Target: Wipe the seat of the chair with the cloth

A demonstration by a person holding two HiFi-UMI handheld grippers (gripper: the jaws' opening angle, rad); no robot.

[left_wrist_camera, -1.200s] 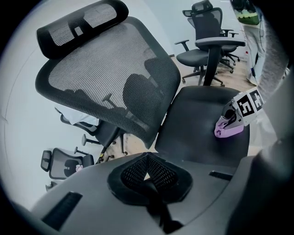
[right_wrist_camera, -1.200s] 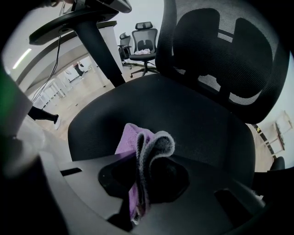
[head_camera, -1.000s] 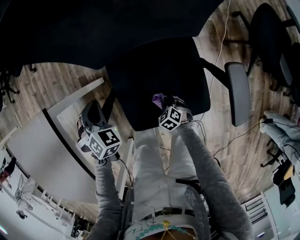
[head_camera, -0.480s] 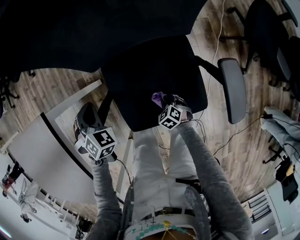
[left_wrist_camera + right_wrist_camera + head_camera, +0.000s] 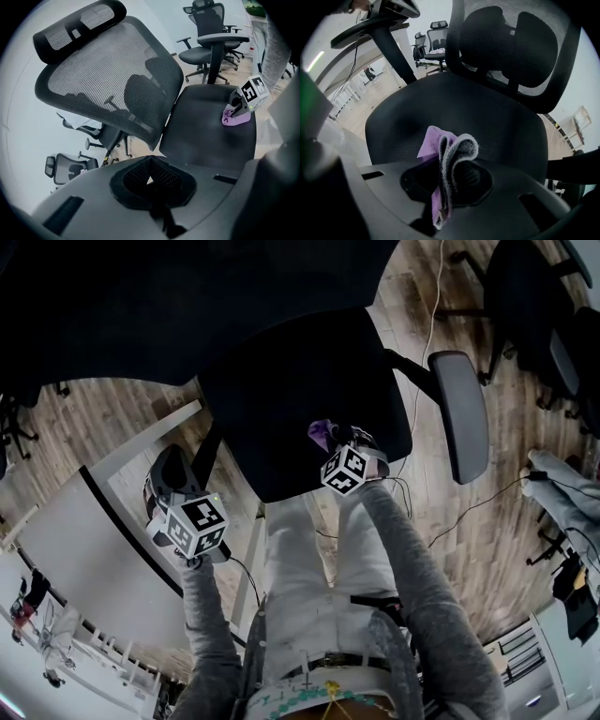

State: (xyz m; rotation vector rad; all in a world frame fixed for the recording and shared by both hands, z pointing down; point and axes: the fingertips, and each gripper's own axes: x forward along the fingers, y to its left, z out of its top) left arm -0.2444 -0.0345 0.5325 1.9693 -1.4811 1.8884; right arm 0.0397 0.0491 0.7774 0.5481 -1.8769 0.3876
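black chair seat (image 5: 300, 390) fills centre, front edge toward person. right gripper (image 5: 335, 443) over seat's near edge, marker cube up. purple cloth (image 5: 322, 434) bunched at its tip, lying on seat. left gripper (image 5: 176, 476) well off seat to left, beside white table (image 5: 75, 549). grey armrest (image 5: 459, 413) sticks out at right. grey sleeves (image 5: 403, 568) reach both grippers. wooden floor (image 5: 112, 418) below, cables (image 5: 422, 488) trailing, more chairs (image 5: 530, 296) top right.
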